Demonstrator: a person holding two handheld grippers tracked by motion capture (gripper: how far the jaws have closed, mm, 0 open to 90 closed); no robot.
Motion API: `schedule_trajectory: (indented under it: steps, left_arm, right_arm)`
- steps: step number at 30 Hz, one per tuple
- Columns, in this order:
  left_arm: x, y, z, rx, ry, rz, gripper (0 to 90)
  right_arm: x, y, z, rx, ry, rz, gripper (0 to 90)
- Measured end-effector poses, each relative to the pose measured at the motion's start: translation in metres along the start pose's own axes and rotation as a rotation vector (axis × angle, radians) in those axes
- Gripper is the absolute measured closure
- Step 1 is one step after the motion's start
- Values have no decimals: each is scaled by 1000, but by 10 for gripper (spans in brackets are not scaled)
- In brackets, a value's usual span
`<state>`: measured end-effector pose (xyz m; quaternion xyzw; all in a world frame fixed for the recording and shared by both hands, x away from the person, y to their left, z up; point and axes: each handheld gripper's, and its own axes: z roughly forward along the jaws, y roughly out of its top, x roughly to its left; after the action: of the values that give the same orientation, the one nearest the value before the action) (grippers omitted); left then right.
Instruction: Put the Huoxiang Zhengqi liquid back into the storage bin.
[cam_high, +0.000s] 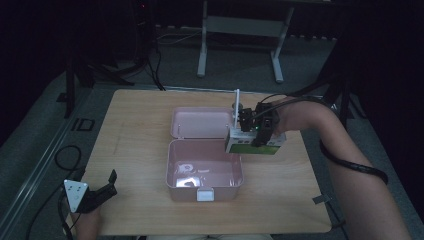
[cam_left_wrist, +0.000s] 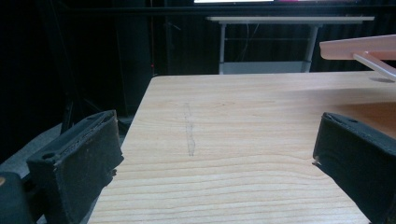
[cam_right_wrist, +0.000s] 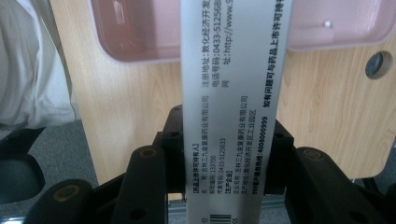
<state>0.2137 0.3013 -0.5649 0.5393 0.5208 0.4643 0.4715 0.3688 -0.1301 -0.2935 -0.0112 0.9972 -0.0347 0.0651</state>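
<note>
High view: right gripper (cam_high: 260, 131) is clamped on a white and green carton (cam_high: 255, 143), held above the right rim of the open pink box (cam_high: 173, 165) that sits mid-table, lid (cam_high: 200, 122) folded back toward the far edge. My read: the carton is headed into the tray. It should be brought over the middle and lowered flat before letting go, or its end may catch the rim. Left gripper (cam_high: 100, 192) waits near the table's (cam_high: 135, 115) front left corner, spread wide, nothing in it.

Left gripper view: matte black pads stand far apart over pale wood grain; the lid's edge (cam_left_wrist: 359, 46) shows at upper right, thin and smooth.

Right gripper view: the carton's (cam_right_wrist: 233, 93) flat printed cardboard face rises between the closed jaws. Glossy rounded pink plastic (cam_right_wrist: 135, 28) lies beyond, with the table's front edge below.
</note>
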Motion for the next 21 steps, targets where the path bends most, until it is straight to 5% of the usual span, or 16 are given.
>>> schedule_trajectory:
  steps: [21]
  left_arm:
    - [0,0,0,-2,-3,-2,11]
  right_arm:
    - [9,63,9,-1,26,-78,618]
